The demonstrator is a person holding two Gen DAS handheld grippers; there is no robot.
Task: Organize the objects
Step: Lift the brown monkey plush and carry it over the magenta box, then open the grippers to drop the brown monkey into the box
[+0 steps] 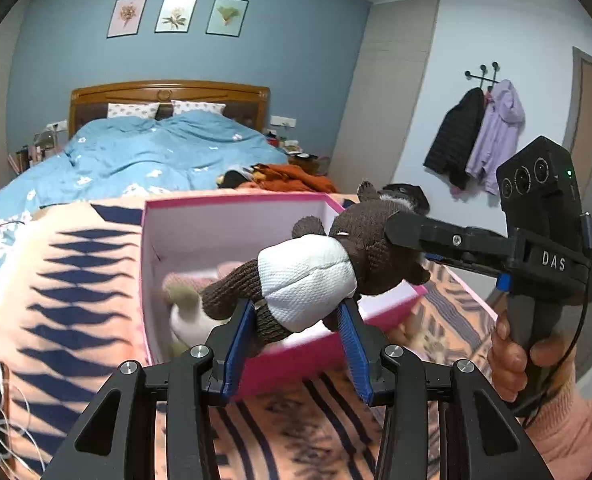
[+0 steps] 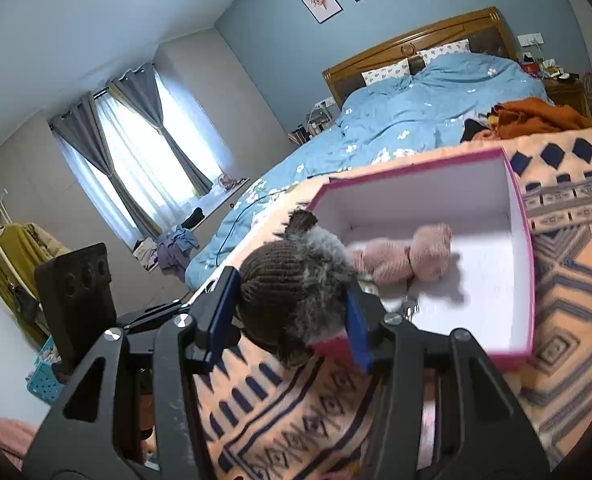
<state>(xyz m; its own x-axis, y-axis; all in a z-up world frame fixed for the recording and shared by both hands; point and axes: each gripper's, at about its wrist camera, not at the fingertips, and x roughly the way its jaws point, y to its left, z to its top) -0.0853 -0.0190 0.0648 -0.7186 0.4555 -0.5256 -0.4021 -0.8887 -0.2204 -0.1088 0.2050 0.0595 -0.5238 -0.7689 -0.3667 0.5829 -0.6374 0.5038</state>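
A brown knitted plush toy [image 1: 308,276] in a white top hangs over the pink box [image 1: 231,200], which has a white inside. My left gripper [image 1: 296,312] is shut on the toy's lower body. My right gripper [image 2: 291,300] is shut on the toy's head [image 2: 279,280]; it also shows in the left wrist view [image 1: 400,236], coming in from the right. A pink plush bear [image 2: 408,256] lies inside the box [image 2: 520,216]. A pale plush [image 1: 187,316] also lies in the box, partly hidden by the toy.
The box sits on an orange and navy patterned blanket [image 1: 75,280] at the foot of a bed with a blue duvet [image 1: 155,152]. Orange and dark clothes [image 1: 287,176] lie behind the box. Jackets [image 1: 476,140] hang on the right wall.
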